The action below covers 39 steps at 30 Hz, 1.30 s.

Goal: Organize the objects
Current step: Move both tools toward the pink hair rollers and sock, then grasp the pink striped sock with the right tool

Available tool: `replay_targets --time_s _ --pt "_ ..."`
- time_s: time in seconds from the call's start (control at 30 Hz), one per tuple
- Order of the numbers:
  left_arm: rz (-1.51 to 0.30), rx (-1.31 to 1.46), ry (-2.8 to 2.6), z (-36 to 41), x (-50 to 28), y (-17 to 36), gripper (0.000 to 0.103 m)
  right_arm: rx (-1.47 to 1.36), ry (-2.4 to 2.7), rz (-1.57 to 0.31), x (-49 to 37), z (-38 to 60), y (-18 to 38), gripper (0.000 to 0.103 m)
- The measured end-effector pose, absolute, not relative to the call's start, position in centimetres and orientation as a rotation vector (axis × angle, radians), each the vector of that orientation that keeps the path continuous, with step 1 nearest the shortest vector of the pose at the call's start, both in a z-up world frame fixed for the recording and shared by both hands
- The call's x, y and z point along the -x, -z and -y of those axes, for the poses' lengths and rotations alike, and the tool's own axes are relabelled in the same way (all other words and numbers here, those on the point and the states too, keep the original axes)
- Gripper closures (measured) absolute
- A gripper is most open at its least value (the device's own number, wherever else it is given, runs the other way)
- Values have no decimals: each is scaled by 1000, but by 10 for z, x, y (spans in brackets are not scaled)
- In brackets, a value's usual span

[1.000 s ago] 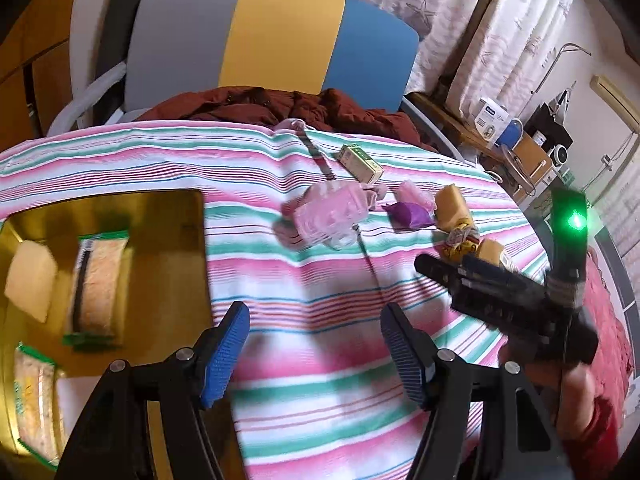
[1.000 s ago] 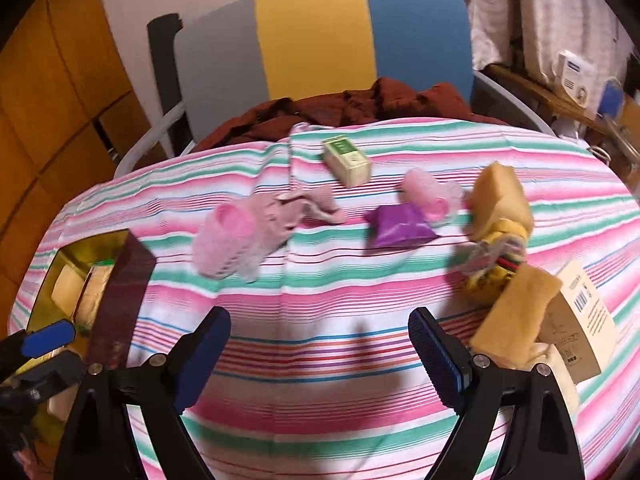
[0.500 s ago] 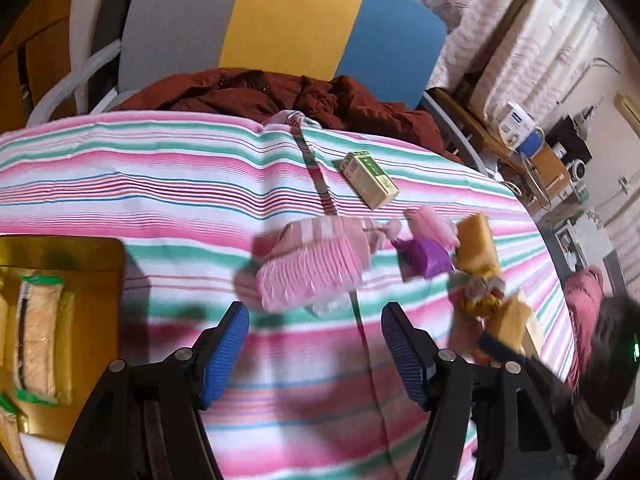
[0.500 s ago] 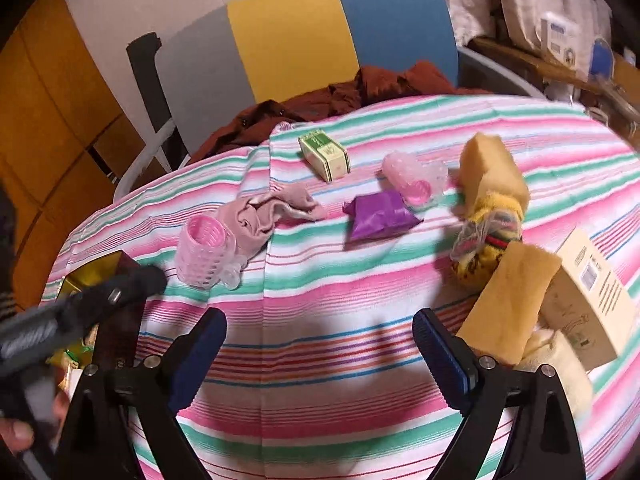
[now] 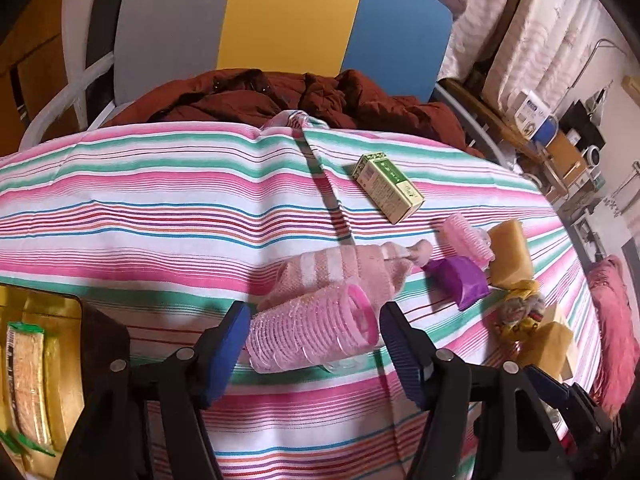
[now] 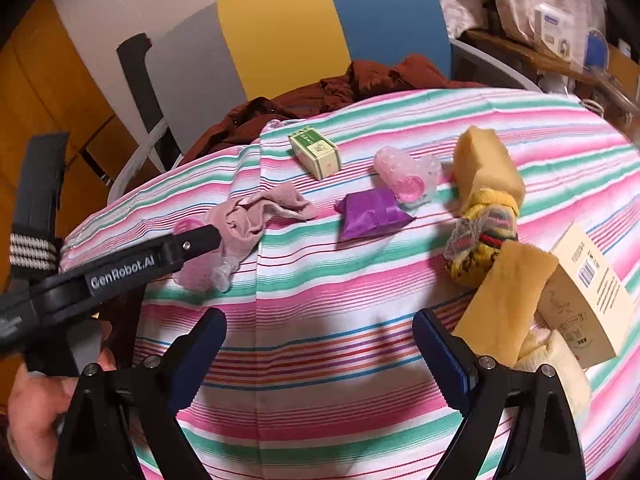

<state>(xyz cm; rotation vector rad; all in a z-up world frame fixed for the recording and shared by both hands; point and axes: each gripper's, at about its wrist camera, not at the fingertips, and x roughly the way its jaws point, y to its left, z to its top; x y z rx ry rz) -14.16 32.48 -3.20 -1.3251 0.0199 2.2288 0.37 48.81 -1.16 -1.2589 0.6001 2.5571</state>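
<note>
Surface: striped tablecloth in pink, green and white, spread over a rounded table.
Background: chair back in grey, yellow and blue panels, with a dark red garment heaped on the seat; patterned curtains at right.
Left gripper: pointed down at the cloth, jaws closing, straddling a large pink hair roller; blue pads just beside the roller's two ends, contact not certain.
Large pink hair roller: lying on its side on the cloth, touching a pink sock just behind it.
Right gripper: spread wide over bare cloth, nothing between the pads.
Hand: at lower left of the right wrist view, gripping the left gripper's handle.
Green box: lying flat toward the far edge, apart from the other things.
Small pink roller: touching a purple packet in front of it.
Yellow sponges: one behind and one in front of a yellow patterned sock.
Cardboard tag: at far right, beside the nearer sponge.
Gold tray: at the left edge, holding green-trimmed packets.
</note>
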Motion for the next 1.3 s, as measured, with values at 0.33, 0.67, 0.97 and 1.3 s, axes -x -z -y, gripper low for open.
replay_targets --time_s 0.33,0.67,0.97,1.3 --pt "-147 1188 -2228 -318 104 27 42 1258 -2544 -598 -2 -491 13 8" --pt "-130 1171 -2211 -294 63 38 44 1189 -2670 -759 -2 -489 7 8" --pt "-112 1168 -2189 -288 45 44 47 1221 -2789 -730 4 -464 5 8" --pt "-180 1113 -2167 -290 22 42 48 1364 -2895 -561 12 -431 14 32"
